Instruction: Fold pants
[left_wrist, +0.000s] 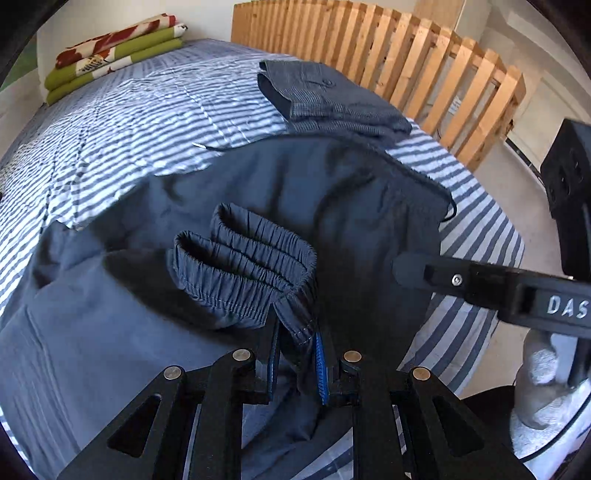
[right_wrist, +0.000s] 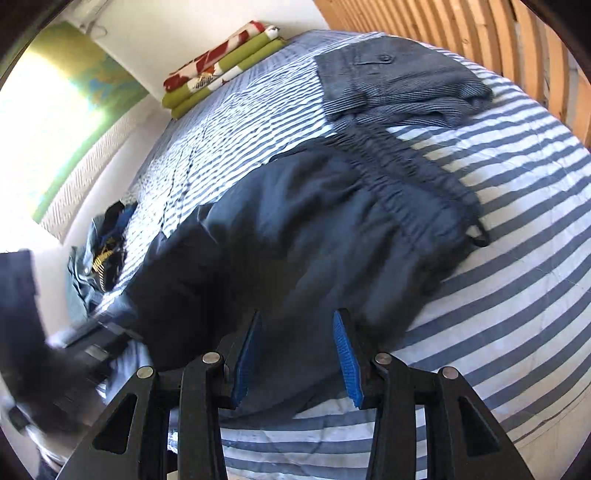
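Observation:
Dark blue pants (left_wrist: 295, 192) lie spread on the striped bed (left_wrist: 110, 129). My left gripper (left_wrist: 297, 362) is shut on the pants' gathered elastic cuffs (left_wrist: 240, 266), held bunched above the upper part of the pants. One finger (left_wrist: 410, 271) of my right gripper reaches in from the right over the dark cloth. In the right wrist view my right gripper (right_wrist: 299, 332) hangs over the pants (right_wrist: 314, 221) with its blue pads apart and nothing pinched. The elastic waistband (right_wrist: 406, 184) lies toward the far right. A dark blur at the lower left hides the other hand.
Folded grey pants (left_wrist: 332, 99) (right_wrist: 399, 85) sit just beyond the waistband. A folded green and red floral cloth (left_wrist: 110, 55) (right_wrist: 221, 70) lies at the far end of the bed. A wooden slatted frame (left_wrist: 406, 55) borders the right side. Loose clothes (right_wrist: 99, 251) are piled at the left edge.

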